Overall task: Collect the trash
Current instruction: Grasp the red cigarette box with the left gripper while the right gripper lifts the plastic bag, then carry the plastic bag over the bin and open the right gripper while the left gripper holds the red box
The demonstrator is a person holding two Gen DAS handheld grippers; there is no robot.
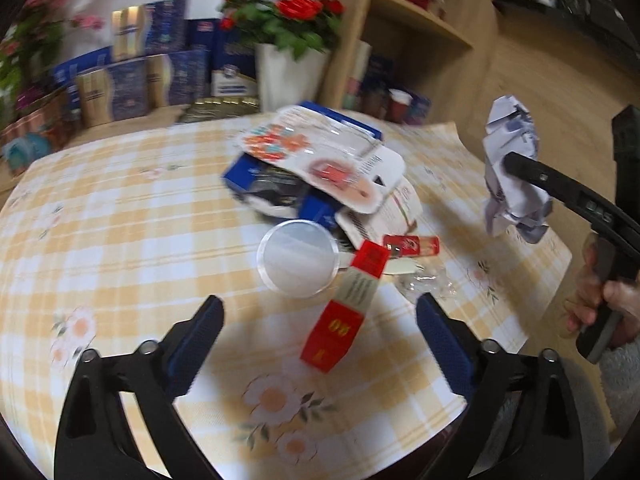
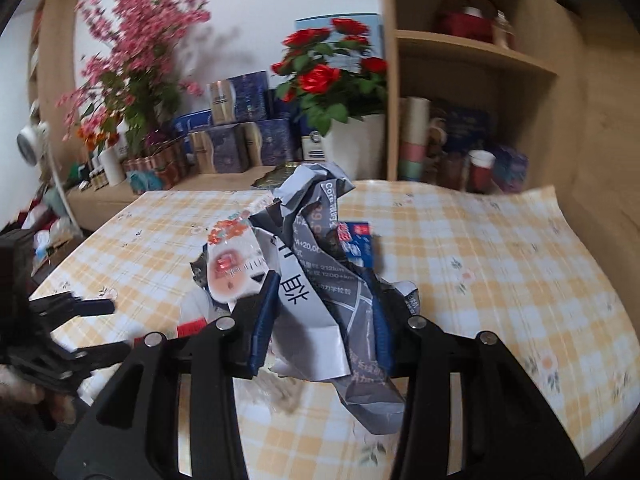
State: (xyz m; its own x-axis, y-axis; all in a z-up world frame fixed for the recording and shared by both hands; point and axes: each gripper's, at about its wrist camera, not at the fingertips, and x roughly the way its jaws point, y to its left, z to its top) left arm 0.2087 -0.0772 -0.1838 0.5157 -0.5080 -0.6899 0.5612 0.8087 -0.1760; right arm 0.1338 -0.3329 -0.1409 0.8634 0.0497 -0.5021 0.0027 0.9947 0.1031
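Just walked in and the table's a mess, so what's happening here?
A person is clearing trash with two handheld grippers. The right gripper is clamped on a crumpled grey-and-white printed paper wad, held above the yellow checked tablecloth. The left gripper is open over a red-and-cream flat carton, beside a round clear plastic lid. A pile of wrappers remains.

"80" on red box; "Cora" on crumpled paper

White wall upper centre; light wooden open shelf unit upper right; yellow-and-white checked floral tablecloth across lower frame; wooden sideboard at left.
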